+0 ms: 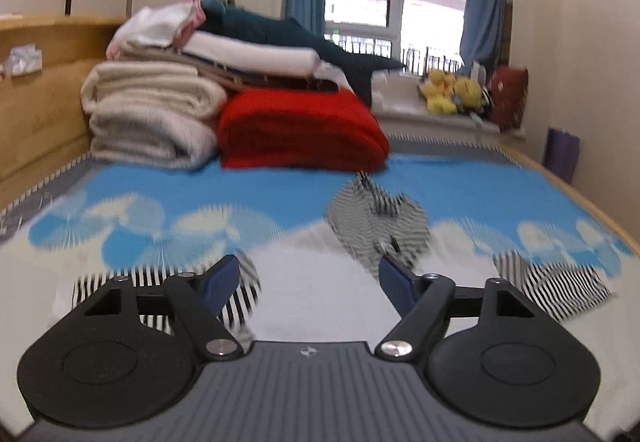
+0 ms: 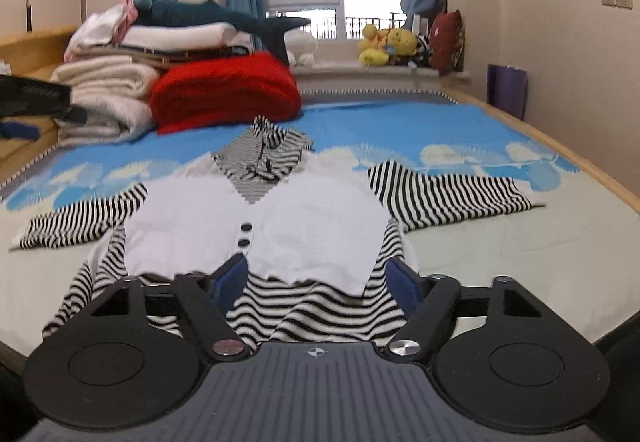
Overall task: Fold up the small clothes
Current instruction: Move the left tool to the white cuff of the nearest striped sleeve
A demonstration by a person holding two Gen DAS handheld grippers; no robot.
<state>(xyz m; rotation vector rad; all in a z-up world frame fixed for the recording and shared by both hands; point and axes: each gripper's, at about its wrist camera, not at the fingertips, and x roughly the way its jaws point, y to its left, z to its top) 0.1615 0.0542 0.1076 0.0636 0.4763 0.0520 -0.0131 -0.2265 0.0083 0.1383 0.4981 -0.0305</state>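
A small garment [image 2: 320,226], with a white vest front, two black buttons, and black-and-white striped sleeves and hood, lies spread flat on the bed. Its left sleeve [image 2: 84,222] and right sleeve [image 2: 448,194] stretch sideways. My right gripper [image 2: 318,276] hovers open over the striped hem, its blue pads apart and nothing pinched. My left gripper [image 1: 310,274] is open above the white front [image 1: 320,290], with the striped hood [image 1: 376,222] beyond it. In the right wrist view the left gripper [image 2: 48,122] shows blurred at the left edge, raised off the bed.
The bed has a blue and white sheet [image 2: 420,126]. At the back left stand a red folded blanket [image 2: 228,94] and stacked cream blankets [image 2: 104,90]. Yellow plush toys [image 2: 384,42] sit on the windowsill. A wooden headboard [image 1: 40,102] runs along the left.
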